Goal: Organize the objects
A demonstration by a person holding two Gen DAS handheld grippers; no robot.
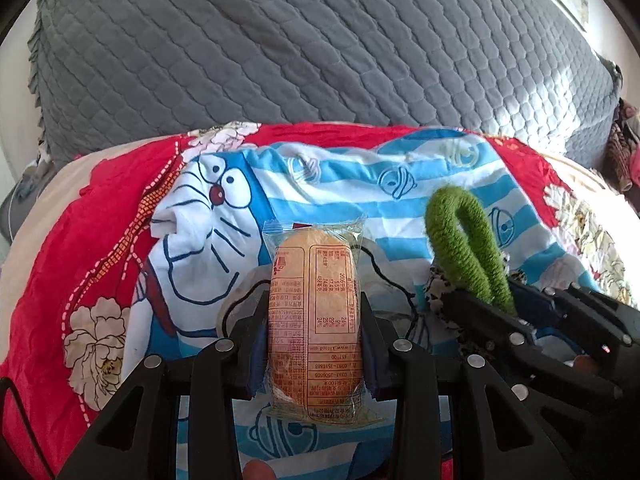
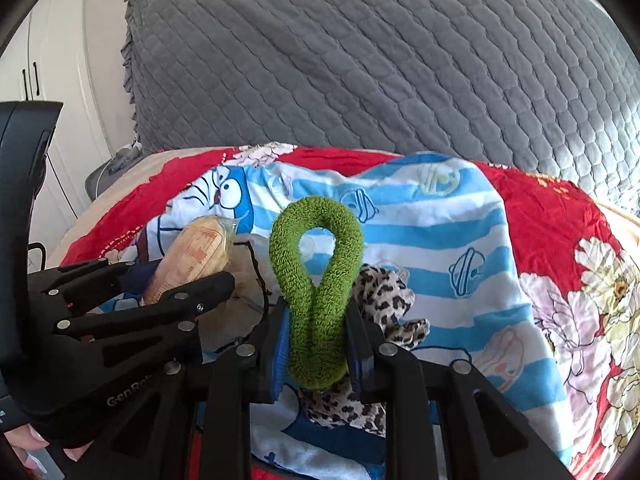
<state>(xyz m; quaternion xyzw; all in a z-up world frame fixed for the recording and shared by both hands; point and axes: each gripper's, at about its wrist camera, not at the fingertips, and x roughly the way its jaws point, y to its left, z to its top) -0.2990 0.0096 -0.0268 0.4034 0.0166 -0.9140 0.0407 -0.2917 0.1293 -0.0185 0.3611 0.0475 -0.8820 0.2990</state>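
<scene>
One wrapped bun (image 1: 316,320), one green scrunchie (image 2: 316,280), one leopard scrunchie (image 2: 384,292).

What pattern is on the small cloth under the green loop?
Leopard print, black and brown spots; clearest in the right wrist view.

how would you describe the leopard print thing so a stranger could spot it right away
Start at the blue-and-white striped cartoon towel spread over the red floral bedspread. On it, just behind the green fuzzy loop held in the right gripper, lies a crumpled leopard-print cloth, the only spotted tan-and-black item.

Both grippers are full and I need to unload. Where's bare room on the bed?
Free: striped towel right of the green hair tie, and the red floral sheet beyond. Crowded: near the leopard scrunchie and wrapped bun.
</scene>
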